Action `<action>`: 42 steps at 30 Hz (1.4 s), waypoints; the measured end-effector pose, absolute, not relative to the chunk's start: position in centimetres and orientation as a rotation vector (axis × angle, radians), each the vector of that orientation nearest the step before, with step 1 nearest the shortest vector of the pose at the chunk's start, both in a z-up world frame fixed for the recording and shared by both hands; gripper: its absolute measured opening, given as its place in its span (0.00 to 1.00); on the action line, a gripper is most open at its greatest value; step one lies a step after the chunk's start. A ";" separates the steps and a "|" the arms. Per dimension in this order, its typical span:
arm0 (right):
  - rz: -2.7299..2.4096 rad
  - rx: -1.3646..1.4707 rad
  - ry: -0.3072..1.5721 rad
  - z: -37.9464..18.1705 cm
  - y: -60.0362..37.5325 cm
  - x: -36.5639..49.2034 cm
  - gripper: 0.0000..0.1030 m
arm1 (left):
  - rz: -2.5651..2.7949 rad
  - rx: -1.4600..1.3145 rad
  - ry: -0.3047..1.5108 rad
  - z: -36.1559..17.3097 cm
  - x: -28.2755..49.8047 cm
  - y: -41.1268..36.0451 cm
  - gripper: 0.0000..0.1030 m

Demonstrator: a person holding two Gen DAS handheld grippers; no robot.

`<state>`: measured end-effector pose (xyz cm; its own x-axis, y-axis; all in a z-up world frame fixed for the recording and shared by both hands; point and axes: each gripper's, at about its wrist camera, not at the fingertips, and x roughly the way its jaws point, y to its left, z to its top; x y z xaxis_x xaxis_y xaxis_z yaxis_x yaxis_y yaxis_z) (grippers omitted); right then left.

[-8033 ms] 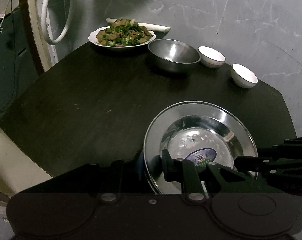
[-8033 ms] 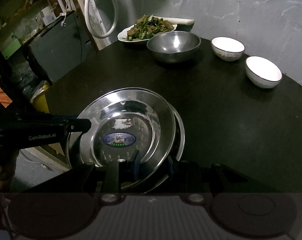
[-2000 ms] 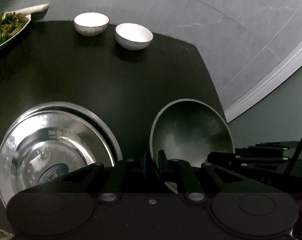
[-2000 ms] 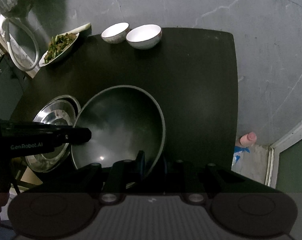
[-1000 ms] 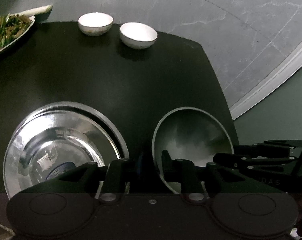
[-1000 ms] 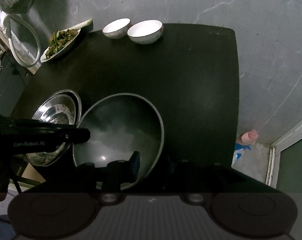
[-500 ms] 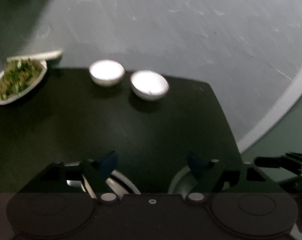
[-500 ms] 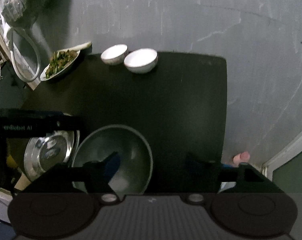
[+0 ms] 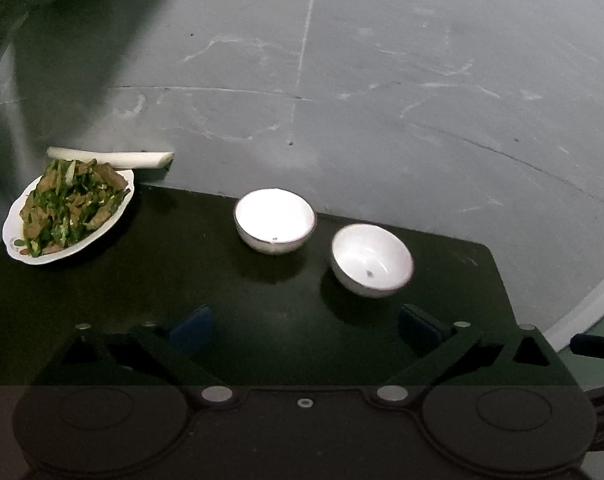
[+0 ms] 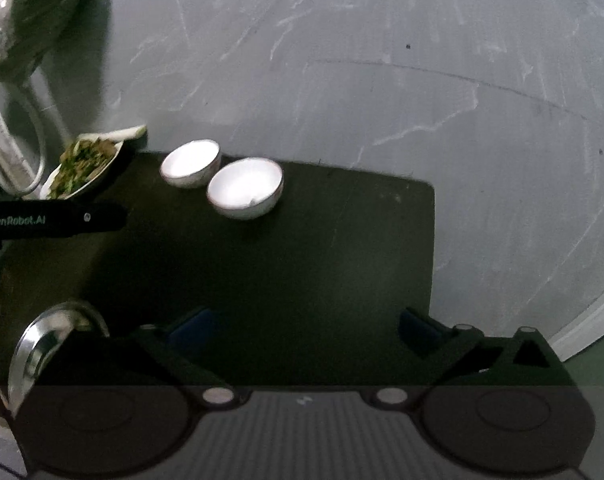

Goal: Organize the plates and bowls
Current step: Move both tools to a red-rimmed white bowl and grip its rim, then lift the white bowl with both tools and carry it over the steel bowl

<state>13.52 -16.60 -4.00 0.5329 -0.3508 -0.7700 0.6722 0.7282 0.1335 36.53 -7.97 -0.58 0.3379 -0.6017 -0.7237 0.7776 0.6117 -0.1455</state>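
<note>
The dark rectangular table (image 9: 182,288) carries everything. The shiny steel plate stack (image 10: 42,344) sits at its near left edge, so a passing elbow could knock it off. At the table's far edge two small white ceramic bowls (image 10: 244,188) (image 10: 190,164) stand almost touching; pinching one rim may nudge the other. The left gripper (image 9: 305,326) and the right gripper (image 10: 305,326) are both opening, jaws empty

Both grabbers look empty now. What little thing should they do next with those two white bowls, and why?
Probably reach the left gripper, whose jaws are opening with nothing between them, toward the nearer white bowl. It sits apart from the other white bowl on the table, so nesting them seems the likely next tidy-up.
</note>
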 end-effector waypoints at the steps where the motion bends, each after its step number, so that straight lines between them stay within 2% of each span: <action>1: -0.639 0.442 0.795 -3.9 -17.0 14.0 1.00 | -0.900 0.239 0.834 -0.8 37.0 -8.4 0.97; 19: -0.665 0.449 0.797 -7.1 -23.9 22.1 0.99 | -0.822 0.194 0.970 -4.9 42.1 -15.2 0.98; 27: -0.646 0.432 0.782 -8.7 -25.8 24.6 0.98 | -0.827 0.180 1.007 -6.6 42.9 -16.0 0.97; 33: -0.604 0.436 0.794 -9.7 -26.3 25.7 0.87 | -0.869 0.170 1.023 -7.1 43.2 -16.2 0.87; 38: -0.578 0.453 0.806 -10.4 -26.3 26.2 0.81 | -0.910 0.172 1.015 -7.6 42.9 -16.6 0.68; 42: -0.568 0.464 0.805 -10.7 -26.2 26.4 0.68 | -0.950 0.159 1.017 -7.6 42.9 -16.8 0.53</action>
